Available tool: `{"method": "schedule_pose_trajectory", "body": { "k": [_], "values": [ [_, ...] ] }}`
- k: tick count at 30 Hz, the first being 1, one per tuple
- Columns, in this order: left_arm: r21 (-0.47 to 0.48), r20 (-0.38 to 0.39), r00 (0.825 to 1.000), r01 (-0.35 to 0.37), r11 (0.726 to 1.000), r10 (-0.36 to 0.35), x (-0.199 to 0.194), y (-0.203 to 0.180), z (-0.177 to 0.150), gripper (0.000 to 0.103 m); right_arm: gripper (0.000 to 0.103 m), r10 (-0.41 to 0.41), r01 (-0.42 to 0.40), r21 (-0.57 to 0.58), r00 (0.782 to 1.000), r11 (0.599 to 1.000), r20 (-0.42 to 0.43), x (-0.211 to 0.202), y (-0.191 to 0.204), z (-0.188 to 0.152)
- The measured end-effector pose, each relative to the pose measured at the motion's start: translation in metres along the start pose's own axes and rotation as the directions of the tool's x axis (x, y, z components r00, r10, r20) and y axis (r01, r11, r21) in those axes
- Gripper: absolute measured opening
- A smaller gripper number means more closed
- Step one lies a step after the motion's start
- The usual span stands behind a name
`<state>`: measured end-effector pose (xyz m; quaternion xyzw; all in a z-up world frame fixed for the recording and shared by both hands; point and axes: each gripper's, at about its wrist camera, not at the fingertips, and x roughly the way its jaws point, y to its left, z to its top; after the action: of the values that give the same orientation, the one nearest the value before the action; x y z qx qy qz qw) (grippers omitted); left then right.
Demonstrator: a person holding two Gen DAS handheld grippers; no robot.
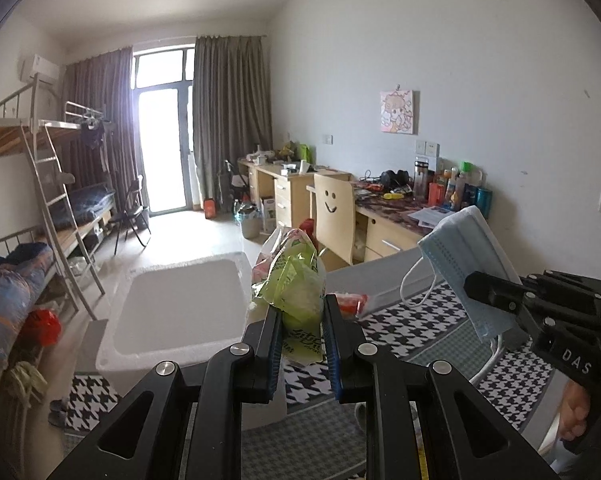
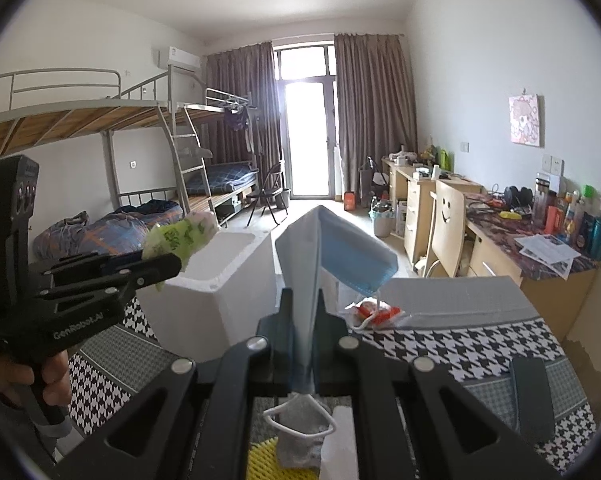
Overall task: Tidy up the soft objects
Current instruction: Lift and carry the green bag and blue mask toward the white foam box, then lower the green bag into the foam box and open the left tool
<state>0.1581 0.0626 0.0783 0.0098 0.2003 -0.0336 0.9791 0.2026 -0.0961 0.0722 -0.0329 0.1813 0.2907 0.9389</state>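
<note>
My left gripper (image 1: 302, 314) is shut on a crumpled green plastic packet (image 1: 296, 280), held up just right of a white foam box (image 1: 180, 312). In the right wrist view that packet (image 2: 180, 236) sticks out of the left gripper (image 2: 168, 266) above the box's (image 2: 220, 280) near left rim. My right gripper (image 2: 303, 308) is shut on a folded blue face mask (image 2: 340, 248), which stands up between its fingers. From the left wrist view the mask (image 1: 464, 256) hangs from the right gripper (image 1: 480, 290) at the right, with an ear loop dangling.
A table with a houndstooth cloth (image 2: 460, 344) lies under both grippers. A red-and-clear packet (image 2: 376, 312) lies on it beside the box. A yellow mat (image 2: 262, 460) and a grey pouch (image 2: 300, 436) lie near its front edge. Desks, a smiley chair (image 1: 332, 204) and bunk beds stand beyond.
</note>
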Motion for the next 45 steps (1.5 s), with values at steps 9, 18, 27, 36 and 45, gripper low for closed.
{"method": "schedule_pose_trajectory", "body": {
  "k": [9, 18, 27, 36, 45],
  "values": [
    [-0.016, 0.011, 1.000, -0.022, 1.000, 0.022, 0.009, 0.008, 0.012, 0.020, 0.009, 0.005, -0.005, -0.024, 1.000, 1.000, -0.001, 0.012, 0.005, 0.011],
    [-0.029, 0.000, 0.998, -0.069, 0.997, 0.069, 0.021, 0.019, 0.018, 0.020, 0.009, 0.009, -0.010, -0.034, 1.000, 0.999, -0.012, 0.028, 0.010, 0.018],
    [-0.036, -0.004, 0.993, -0.121, 0.992, 0.121, 0.030, 0.034, 0.023, 0.021, 0.009, 0.025, -0.026, -0.043, 0.999, 0.999, -0.022, 0.041, 0.014, 0.027],
    [-0.058, -0.027, 0.980, -0.200, 0.978, 0.199, 0.044, 0.054, 0.026, 0.021, 0.009, 0.056, -0.059, -0.062, 0.998, 0.996, -0.041, 0.058, 0.024, 0.037],
    [-0.070, -0.083, 0.966, -0.250, 0.966, 0.244, 0.060, 0.067, 0.017, 0.021, 0.009, 0.107, -0.112, -0.072, 0.992, 0.991, -0.070, 0.077, 0.037, 0.040]
  ]
}}
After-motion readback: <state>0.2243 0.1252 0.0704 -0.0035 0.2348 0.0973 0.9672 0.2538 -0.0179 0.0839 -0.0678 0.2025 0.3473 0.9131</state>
